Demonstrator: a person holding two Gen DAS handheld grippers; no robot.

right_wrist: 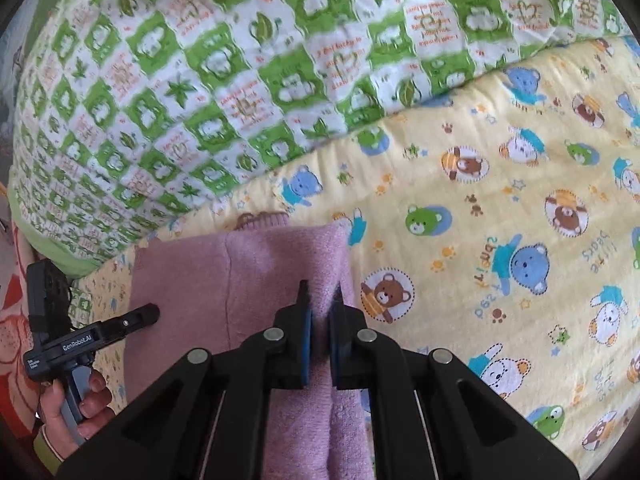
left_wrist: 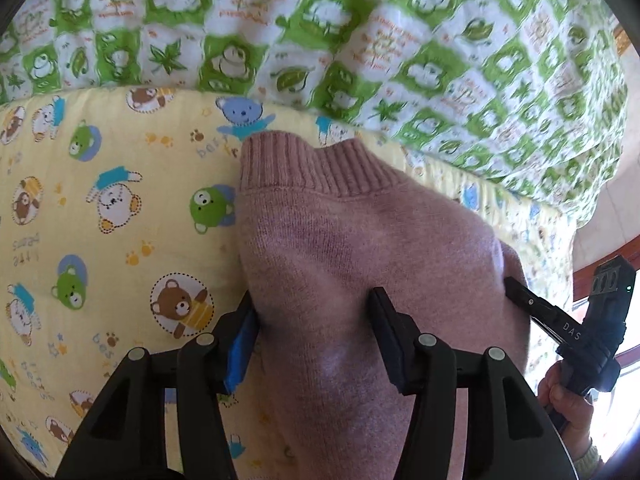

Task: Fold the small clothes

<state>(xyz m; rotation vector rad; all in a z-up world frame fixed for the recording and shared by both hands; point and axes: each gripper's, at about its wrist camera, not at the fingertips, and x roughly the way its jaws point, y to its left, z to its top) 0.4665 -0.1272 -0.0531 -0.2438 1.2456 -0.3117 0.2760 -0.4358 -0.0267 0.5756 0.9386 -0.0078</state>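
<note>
Pink knit, a small sweater (left_wrist: 360, 248) with a ribbed collar, lies on the yellow bear-print sheet (left_wrist: 100, 208) just below a green-and-white quilt (left_wrist: 360, 40). The left gripper (left_wrist: 314, 312) straddles a raised hump of the sweater, its jaws parted, and whether the pads press it I cannot tell. The right gripper (right_wrist: 320, 308) is pinched tight on a fold of the sweater (the fuzzier edge). Each tool is gripped by a hand (right_wrist: 86, 404).
</note>
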